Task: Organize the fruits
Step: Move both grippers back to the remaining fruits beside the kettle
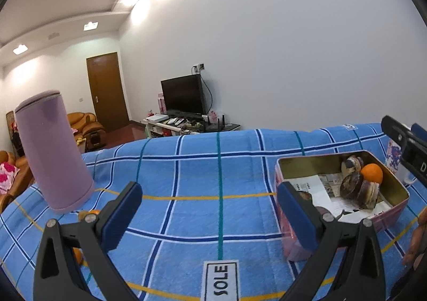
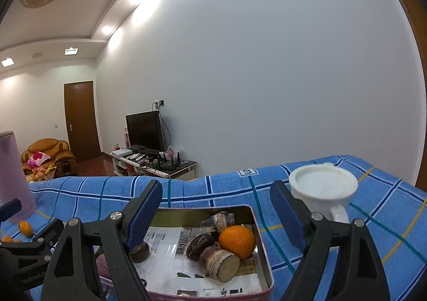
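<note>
Right wrist view: right gripper (image 2: 216, 210) wide open, empty over tin (image 2: 263, 247); fetch small orange (image 2: 24, 228) far left, squeeze gently.

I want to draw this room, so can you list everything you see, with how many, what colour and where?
tin: one, pink outside, on the cloth, paper-lined
orange: one, orange, inside the tin
sugarcane pieces: several, dark purple, inside the tin
small oranges: a few, orange, on the cloth by the flask
flask: one, lilac, upright, left on the cloth
cup: one, white, right of the tin
cloth: one, blue checked, over the table
television: one, black, by the wall
door: one, brown, far left
sofa: one, tan, by the door
left gripper: one, black and blue, open
right gripper: one, black and blue, open above the tin
</note>
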